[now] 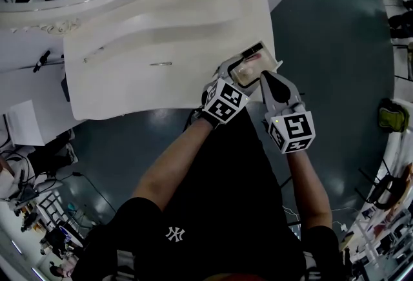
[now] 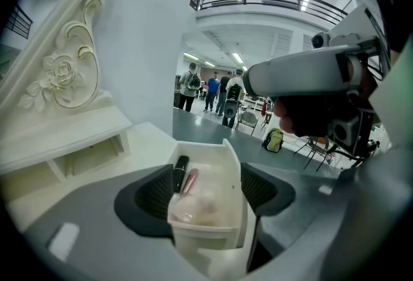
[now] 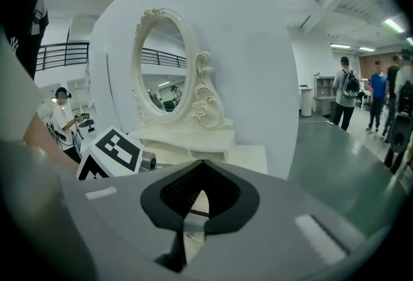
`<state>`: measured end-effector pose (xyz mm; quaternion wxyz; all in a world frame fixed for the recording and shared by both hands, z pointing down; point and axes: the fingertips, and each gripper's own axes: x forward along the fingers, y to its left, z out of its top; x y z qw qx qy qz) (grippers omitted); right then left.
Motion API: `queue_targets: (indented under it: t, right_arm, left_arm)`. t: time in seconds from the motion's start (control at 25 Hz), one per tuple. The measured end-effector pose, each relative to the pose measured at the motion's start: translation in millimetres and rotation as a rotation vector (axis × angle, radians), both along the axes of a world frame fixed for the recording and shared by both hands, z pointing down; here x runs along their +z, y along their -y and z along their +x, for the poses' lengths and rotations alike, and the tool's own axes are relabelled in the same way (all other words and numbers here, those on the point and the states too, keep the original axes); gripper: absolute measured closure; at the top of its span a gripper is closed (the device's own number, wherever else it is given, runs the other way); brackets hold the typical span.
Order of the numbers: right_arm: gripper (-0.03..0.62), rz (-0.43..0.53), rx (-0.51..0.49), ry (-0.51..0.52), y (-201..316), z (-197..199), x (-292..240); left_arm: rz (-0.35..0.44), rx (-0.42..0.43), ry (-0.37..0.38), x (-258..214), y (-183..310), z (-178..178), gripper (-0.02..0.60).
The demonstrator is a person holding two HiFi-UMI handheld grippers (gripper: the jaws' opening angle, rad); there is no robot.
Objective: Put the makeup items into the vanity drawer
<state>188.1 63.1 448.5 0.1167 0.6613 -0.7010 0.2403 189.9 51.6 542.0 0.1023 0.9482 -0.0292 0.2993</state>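
White vanity bench (image 1: 129, 89), right front corner: my left claw (image 2: 206, 190) pinches its small white plastic drawer (image 2: 230, 173), steadying it, I reckon. My right claw (image 3: 201, 176) is pressed together, empty.

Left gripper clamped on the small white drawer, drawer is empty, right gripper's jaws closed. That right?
One thing is wrong: the drawer is not empty. The left gripper view shows a black tube and a pink tube lying in it, with something pale and clear in front of them. The rest holds: the left gripper is clamped on the drawer, and the right gripper has its jaws closed.
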Motion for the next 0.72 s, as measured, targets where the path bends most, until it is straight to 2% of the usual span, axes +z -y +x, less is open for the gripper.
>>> queue_targets:
  t: [0.32, 0.52, 0.72]
  right_arm:
    - [0.569, 0.008, -0.028, 0.001, 5, -8, -2]
    - [0.569, 0.025, -0.086, 0.000, 16, -26, -9]
    - [0.569, 0.040, -0.172, 0.004, 35, -59, -13]
  left_arm:
    - [0.008, -0.029, -0.017, -8, 7, -5, 0.264]
    - [0.022, -0.091, -0.035, -23, 19, -21, 0.264]
    - [0.047, -0.181, -0.041, -31, 42, -54, 0.265]
